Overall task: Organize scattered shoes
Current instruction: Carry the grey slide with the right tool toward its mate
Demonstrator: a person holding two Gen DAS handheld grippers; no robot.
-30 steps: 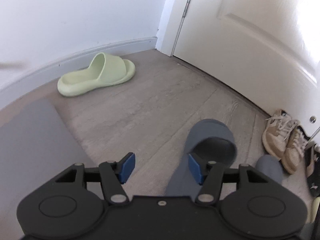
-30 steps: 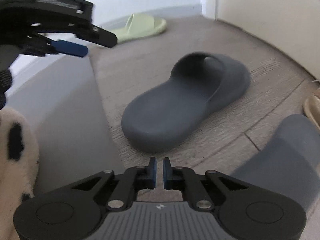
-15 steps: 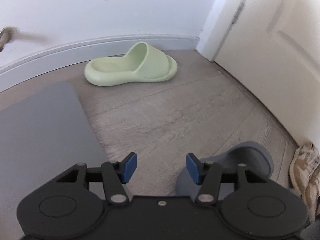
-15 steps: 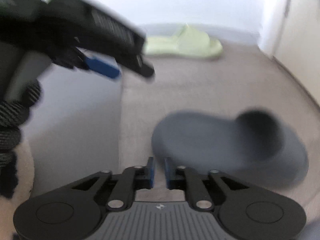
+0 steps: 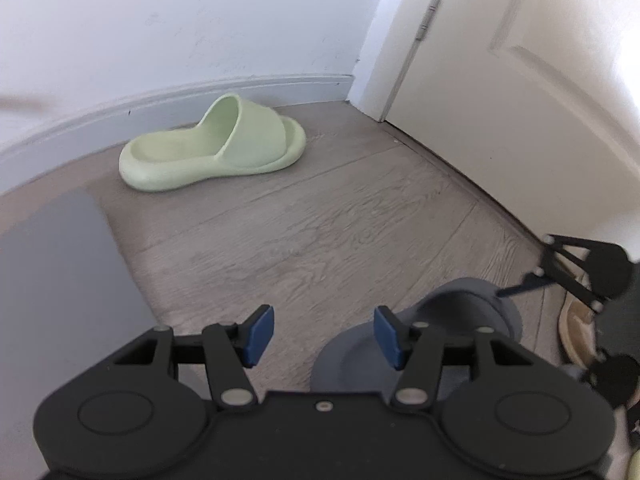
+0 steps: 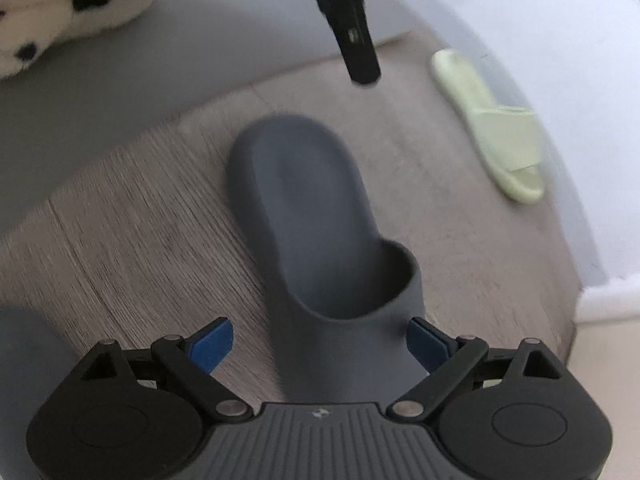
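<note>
A grey slide [image 6: 312, 208] lies on the wood floor, heel end away from me in the right wrist view. My right gripper [image 6: 320, 344] hangs over its strap end with jaws opening wide. The strap sits between the blue pads [image 6: 212, 344], which do not press on it. The left wrist view shows that slide [image 5: 468, 308] low on the right, with the right gripper [image 5: 580, 272] above it. My left gripper [image 5: 323, 334] stands open over bare floor beside the slide, nothing between its fingers. A pale green slide [image 5: 212, 148] rests by the baseboard, also seen far right [image 6: 492, 132].
A grey mat [image 5: 60, 280] covers the floor on the left. A white door [image 5: 520, 80] closes the right side, with a beige sneaker [image 5: 572, 328] at its foot. A fluffy white item with black spots [image 6: 60, 12] lies on the mat [image 6: 120, 80].
My right gripper has rolled round, moved over the grey slide's strap end and gone from shut to wide open. It now shows in the left wrist view, which has shifted slightly.
</note>
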